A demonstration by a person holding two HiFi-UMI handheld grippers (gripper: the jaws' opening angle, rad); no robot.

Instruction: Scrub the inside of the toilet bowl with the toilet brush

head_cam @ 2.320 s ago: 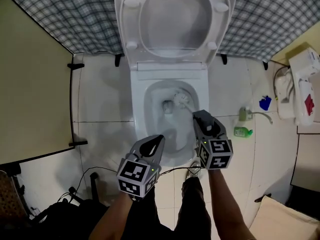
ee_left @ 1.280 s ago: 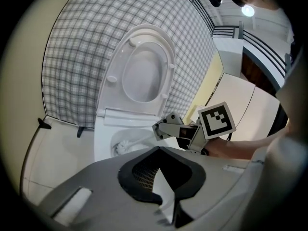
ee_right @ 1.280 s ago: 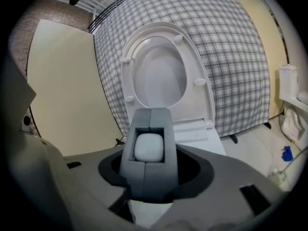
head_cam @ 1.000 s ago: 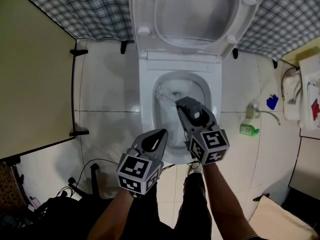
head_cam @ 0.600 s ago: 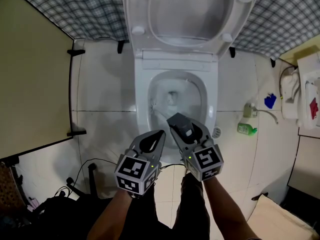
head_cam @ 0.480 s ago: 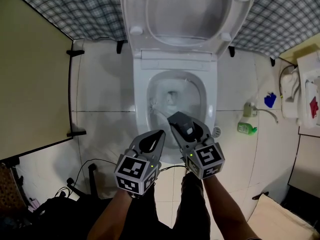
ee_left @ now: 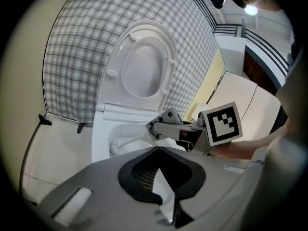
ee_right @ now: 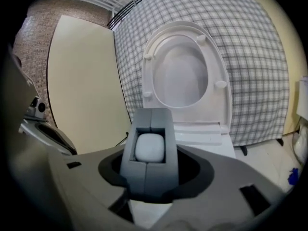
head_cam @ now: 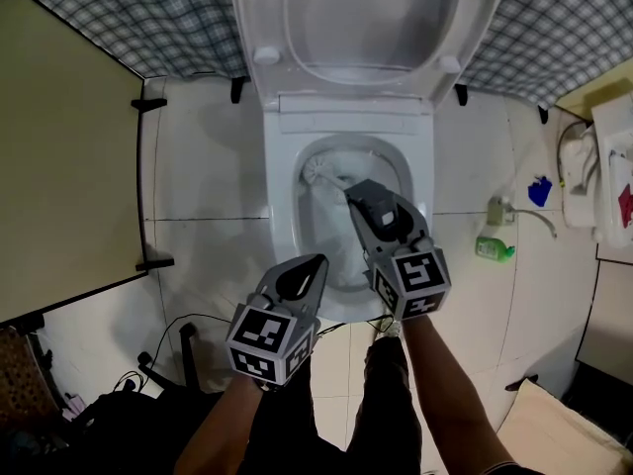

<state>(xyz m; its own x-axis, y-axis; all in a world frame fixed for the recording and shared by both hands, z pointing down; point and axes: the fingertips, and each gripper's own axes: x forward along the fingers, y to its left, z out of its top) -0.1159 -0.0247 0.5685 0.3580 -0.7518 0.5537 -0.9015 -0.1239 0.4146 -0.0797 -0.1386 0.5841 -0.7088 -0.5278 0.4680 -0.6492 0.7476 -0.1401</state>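
Over the glossy oval bowl [head_cam: 282, 206], right hand-held gripper [head_cam: 356, 192] clamps the bristly brush [head_cam: 318, 171]; left hand-held gripper [head_cam: 315, 266] closed.

A green bottle [head_cam: 494, 249] lies on the white tiled floor [head_cam: 208, 206]. A blue object [head_cam: 539, 191] sits beyond the bottle, to its right. A beige panel [head_cam: 69, 166] and black cables [head_cam: 163, 354] are far to its left. A checked wall covering [head_cam: 148, 18] runs behind.

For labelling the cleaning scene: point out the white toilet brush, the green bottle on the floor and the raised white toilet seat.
white toilet brush [head_cam: 318, 169]: head view, bristle head.
green bottle [head_cam: 492, 249]: head view, body.
raised white toilet seat [head_cam: 255, 13]: head view, left rim.
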